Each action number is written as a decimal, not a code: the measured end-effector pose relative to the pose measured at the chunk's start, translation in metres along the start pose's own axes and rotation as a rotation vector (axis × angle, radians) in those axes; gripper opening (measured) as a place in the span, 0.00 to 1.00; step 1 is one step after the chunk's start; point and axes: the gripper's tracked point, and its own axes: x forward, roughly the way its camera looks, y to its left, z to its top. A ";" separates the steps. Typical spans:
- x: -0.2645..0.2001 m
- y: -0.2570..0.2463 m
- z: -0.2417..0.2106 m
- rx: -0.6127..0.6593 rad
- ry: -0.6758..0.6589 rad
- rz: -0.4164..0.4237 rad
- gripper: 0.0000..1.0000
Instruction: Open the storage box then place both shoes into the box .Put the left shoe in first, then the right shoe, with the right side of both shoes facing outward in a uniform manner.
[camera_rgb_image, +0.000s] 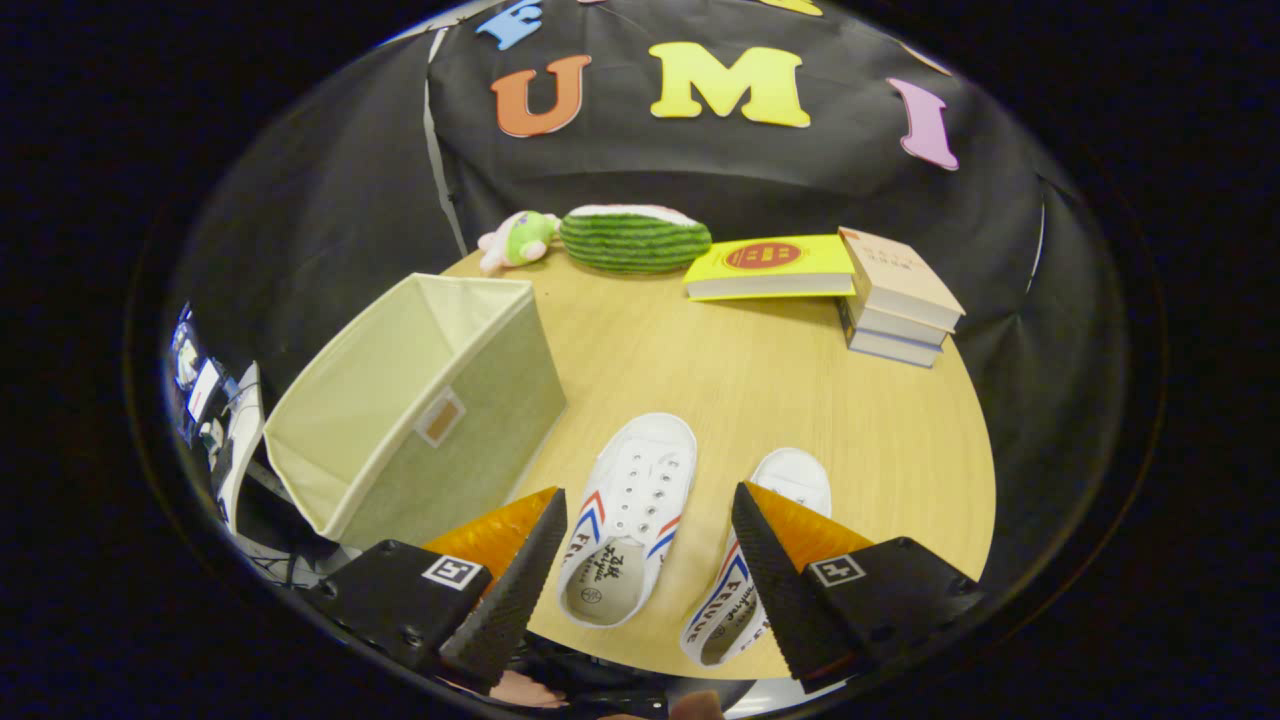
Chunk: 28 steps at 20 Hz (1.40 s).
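Pale wood covers the round counter (760, 390), which carries everything set out in the booth. Largest on it is a fabric storage box (420, 410), greenish-beige, open at the top and standing at the counter's edge, ahead of the left finger. Behind it, along the far rim, a striped watermelon-shaped plush (634, 238) lies beside a small pink-and-green soft toy (517, 240). A yellow book (770, 267) rests flat next to a stack of books (900, 297) on the far right. Two white canvas shoes with red and blue side stripes lie side by side, toes pointing away: one shoe (628, 515) sits between the fingers, the other shoe (790, 480) is partly hidden behind the right finger. The gripper (648, 560) hovers above the shoes with its fingers spread wide apart, released and grasping nothing.
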 end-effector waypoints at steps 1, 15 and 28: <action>0.010 -0.004 -0.007 0.011 0.034 -0.002 1.00; 0.072 0.001 -0.063 0.166 0.321 0.127 0.85; 0.070 0.008 -0.061 0.444 0.326 0.248 0.07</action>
